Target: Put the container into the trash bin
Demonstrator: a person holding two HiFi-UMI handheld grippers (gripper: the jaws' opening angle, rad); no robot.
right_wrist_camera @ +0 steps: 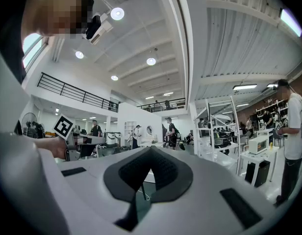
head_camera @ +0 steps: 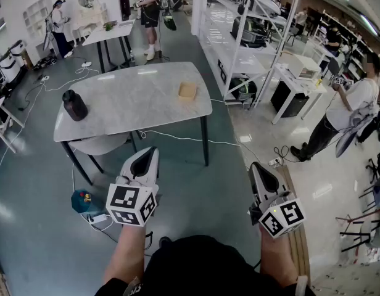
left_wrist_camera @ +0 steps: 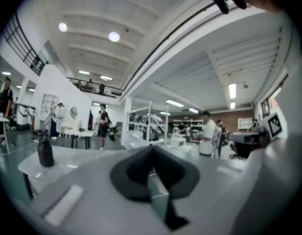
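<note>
Both grippers hang level in the lower part of the head view, well short of the table point(head_camera: 147, 113). Neither one holds anything. The left gripper point(head_camera: 152, 150) has its jaws together with nothing between them, as its own view shows point(left_wrist_camera: 152, 149). The right gripper point(right_wrist_camera: 151, 149) is likewise closed and empty, and sits at lower right in the head view point(head_camera: 255, 165).

The dark container point(head_camera: 74, 105) stands upright near the table's left end, at centre left of the frame. In the left gripper view it appears at far left point(left_wrist_camera: 44, 152). A tan box point(head_camera: 187, 90) lies well apart from it, toward the table's right end. A blue tub point(head_camera: 82, 200) on the floor at lower left, below the table's near edge, may be the trash bin, though that cannot be settled from here.

The task looks barely begun, and the step in hand is the approach. The left gripper is on the container's side, so it seems the better one to use. Its jaws should part before they arrive. It should come in level from the near side and close around the body below the narrower top, so the container does not tip. A white cable point(head_camera: 177, 137) trails on the floor under the table and could catch a foot on the way in.
</note>
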